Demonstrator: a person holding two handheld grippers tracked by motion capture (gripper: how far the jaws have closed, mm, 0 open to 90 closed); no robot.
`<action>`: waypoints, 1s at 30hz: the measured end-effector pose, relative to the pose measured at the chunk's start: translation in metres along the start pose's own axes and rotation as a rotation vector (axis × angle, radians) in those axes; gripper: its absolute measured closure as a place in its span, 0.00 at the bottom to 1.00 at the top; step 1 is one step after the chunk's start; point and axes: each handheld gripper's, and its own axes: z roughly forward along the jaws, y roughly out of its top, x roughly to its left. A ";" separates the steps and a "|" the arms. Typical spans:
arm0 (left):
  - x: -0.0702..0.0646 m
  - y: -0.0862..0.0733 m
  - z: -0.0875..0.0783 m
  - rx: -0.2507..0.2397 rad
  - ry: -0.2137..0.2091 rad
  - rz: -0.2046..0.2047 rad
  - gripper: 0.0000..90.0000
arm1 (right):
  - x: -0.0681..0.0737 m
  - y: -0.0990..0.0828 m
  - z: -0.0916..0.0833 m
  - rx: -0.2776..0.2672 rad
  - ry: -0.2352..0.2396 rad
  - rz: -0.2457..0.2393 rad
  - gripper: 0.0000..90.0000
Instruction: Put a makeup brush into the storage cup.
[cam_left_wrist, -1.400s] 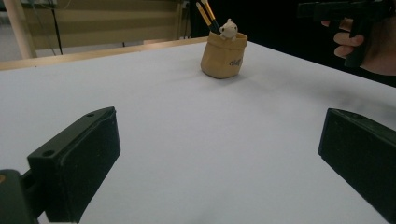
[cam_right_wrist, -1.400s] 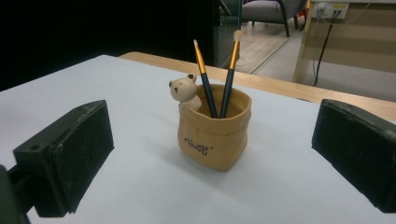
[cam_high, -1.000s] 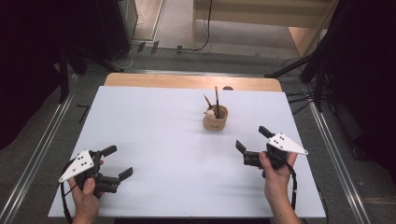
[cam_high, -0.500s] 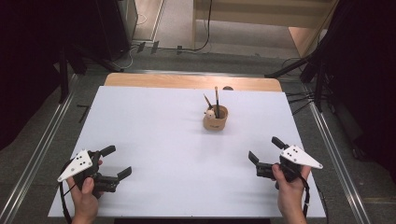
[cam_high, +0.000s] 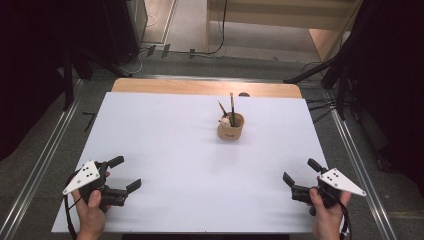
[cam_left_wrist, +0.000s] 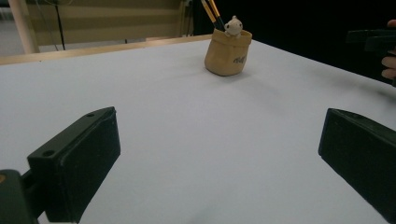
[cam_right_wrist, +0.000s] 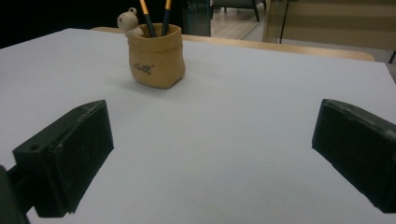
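Since the earlier pictures we had drawn the right gripper (cam_high: 301, 176) back from beside the holder to the near right corner of the table (cam_high: 165, 135), while the left gripper (cam_high: 125, 174) kept its place at the near left corner. Both grippers had their jaws spread wide with nothing between them, and both rested low over the white tabletop, each in one of our hands.

We saw the tan pen holder (cam_high: 230, 127) standing upright on the far half of the table, right of centre, well apart from both grippers. Two pencils (cam_high: 232, 106) stood tilted in it, and a small pale bear figure (cam_high: 226, 120) sat at its rim. In the left gripper view the holder (cam_left_wrist: 227, 51) lay ahead and a little to the right, and our other hand's gripper (cam_left_wrist: 372, 39) showed at the far right edge. In the right gripper view the holder (cam_right_wrist: 156, 56) lay ahead toward the left jaw's side.

Between each gripper and the holder we found bare white surface. Beyond the far edge ran a strip of wood (cam_high: 205, 87), then grey floor with cables (cam_high: 220, 47).
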 end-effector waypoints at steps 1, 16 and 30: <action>0.000 0.000 0.000 0.000 0.001 0.000 0.00 | -0.002 -0.001 -0.002 0.002 -0.003 0.004 0.00; 0.000 0.002 -0.002 -0.004 0.010 -0.005 0.00 | -0.014 -0.012 -0.032 0.008 -0.061 0.018 0.00; 0.001 0.002 -0.003 -0.002 0.016 0.000 0.00 | -0.022 -0.018 -0.039 0.011 -0.091 0.042 0.00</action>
